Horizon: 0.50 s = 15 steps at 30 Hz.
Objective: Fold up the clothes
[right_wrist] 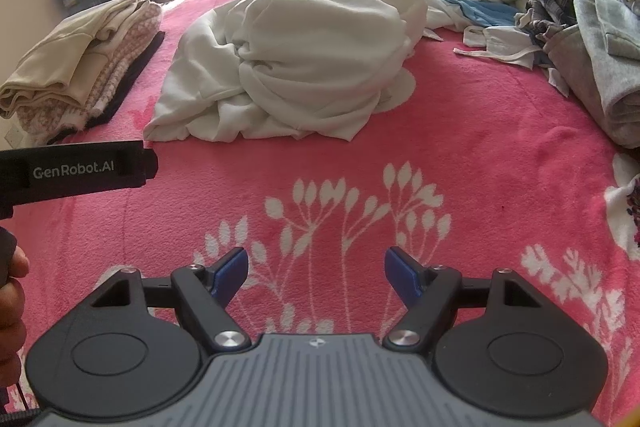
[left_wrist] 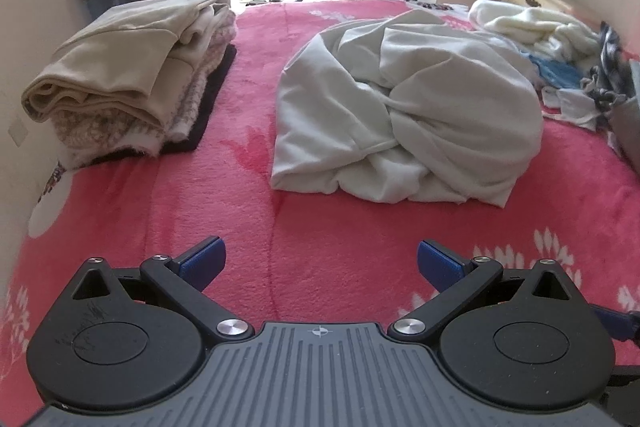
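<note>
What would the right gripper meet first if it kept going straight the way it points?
Most likely the pink floral fleece blanket, since the open right gripper tilts down at bare blanket. The crumpled white cotton garment lies farther ahead; depth is hard to judge.

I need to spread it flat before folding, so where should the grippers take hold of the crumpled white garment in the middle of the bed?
Probably the white garment at its near hem, which lies flat on the pink blanket facing both open grippers. Come in low from the near side, since the middle is bunched in twisted folds.
</note>
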{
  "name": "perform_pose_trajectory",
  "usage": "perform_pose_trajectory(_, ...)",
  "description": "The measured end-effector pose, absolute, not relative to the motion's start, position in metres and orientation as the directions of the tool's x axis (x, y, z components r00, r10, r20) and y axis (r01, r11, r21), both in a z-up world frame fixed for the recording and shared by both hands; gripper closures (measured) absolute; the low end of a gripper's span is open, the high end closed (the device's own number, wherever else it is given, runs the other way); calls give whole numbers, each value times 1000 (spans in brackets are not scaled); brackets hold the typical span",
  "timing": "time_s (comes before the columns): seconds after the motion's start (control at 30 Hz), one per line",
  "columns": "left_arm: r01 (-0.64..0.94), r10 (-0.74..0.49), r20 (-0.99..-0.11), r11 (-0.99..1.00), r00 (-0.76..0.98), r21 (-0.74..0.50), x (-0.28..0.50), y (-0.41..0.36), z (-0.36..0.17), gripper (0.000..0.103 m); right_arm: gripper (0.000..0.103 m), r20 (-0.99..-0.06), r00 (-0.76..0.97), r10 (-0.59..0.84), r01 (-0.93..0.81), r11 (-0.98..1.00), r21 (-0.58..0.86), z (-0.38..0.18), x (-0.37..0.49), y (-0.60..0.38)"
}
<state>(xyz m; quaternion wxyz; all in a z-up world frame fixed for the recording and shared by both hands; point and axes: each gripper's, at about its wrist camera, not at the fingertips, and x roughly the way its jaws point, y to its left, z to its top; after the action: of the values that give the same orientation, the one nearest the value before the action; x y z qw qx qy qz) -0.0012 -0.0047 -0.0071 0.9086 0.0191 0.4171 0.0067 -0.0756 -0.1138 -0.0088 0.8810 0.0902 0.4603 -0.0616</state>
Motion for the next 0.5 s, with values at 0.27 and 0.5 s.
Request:
perform_pose_trajectory(0.27,1,37,-759,999,650,49,-1,-4,-8,0,25,-827,562,-29,194,976,97,-10,-75,-113)
perform_pose_trajectory(0.5,1,41,-764,999,644,54,-1,-4,-9,0,25,-830,556,-33,195,976,92,-10,-75,-113)
